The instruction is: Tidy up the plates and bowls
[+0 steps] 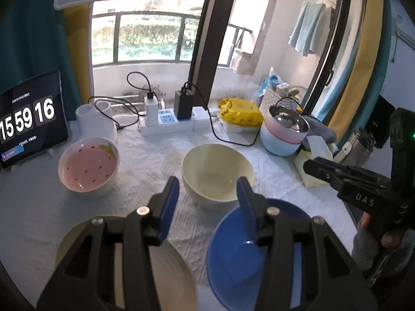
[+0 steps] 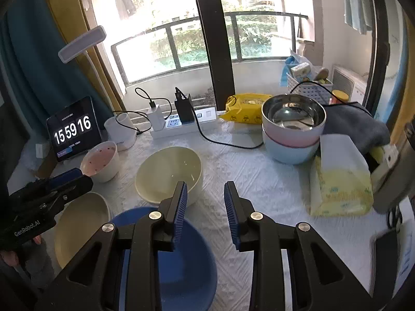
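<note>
On the white cloth, a cream bowl (image 1: 216,171) stands just beyond my left gripper (image 1: 207,194), which is open with only cloth between its blue pads. A pink strawberry bowl (image 1: 88,167) sits to the far left. Under the left gripper lie a cream plate (image 1: 173,277) and a blue dish (image 1: 228,259). My right gripper (image 2: 206,204) is open and empty, hovering over the cloth beside the blue dish (image 2: 186,272), with the cream bowl (image 2: 168,173) ahead to its left. The cream plate (image 2: 80,228) and pink bowl (image 2: 101,160) lie further left.
Stacked pink and blue steel-lined bowls (image 2: 293,129) stand at the back right, next to a tissue pack (image 2: 339,189) and a grey cloth (image 2: 355,124). A power strip (image 2: 181,127) with cables, a yellow packet (image 2: 246,108), a white cup (image 2: 122,132) and a clock tablet (image 2: 72,129) line the back.
</note>
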### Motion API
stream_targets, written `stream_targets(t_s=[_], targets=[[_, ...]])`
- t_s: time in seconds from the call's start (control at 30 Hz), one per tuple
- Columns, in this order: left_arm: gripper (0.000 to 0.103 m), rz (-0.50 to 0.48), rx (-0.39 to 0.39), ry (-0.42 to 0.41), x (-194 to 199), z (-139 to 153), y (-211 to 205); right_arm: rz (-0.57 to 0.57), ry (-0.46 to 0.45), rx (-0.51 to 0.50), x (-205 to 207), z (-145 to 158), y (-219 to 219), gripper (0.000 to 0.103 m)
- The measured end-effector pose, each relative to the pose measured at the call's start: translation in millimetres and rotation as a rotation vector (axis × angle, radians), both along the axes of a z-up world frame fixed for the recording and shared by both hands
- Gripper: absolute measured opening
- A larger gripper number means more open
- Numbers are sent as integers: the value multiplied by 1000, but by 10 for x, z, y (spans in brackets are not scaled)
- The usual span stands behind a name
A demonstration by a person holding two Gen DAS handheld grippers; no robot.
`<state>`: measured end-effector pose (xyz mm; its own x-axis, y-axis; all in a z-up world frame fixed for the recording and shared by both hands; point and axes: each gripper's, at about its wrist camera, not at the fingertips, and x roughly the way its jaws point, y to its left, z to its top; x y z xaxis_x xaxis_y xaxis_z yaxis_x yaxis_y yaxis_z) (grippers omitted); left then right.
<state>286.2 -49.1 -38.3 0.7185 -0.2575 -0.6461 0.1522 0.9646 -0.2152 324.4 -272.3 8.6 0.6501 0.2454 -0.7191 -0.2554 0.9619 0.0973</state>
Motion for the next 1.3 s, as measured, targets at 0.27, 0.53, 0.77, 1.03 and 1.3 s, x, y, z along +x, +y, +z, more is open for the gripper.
stream_targets(t_s=[0.27, 0.53, 0.77, 1.03, 1.3], targets=[[48, 4, -18, 93, 272, -131, 15, 36, 49, 17, 258, -63, 39, 31], [48, 2, -15, 159, 542, -303, -3, 67, 130, 40, 568, -243, 102, 32], [48, -27, 14, 223, 739, -496, -41, 86, 236, 67, 845, -494, 146, 32], [47, -30, -3, 286, 892, -673, -9, 90, 331, 85, 1034, -706, 162, 32], [40, -64, 12, 315, 978, -777, -84, 113, 418, 103, 1187, -845, 185, 32]])
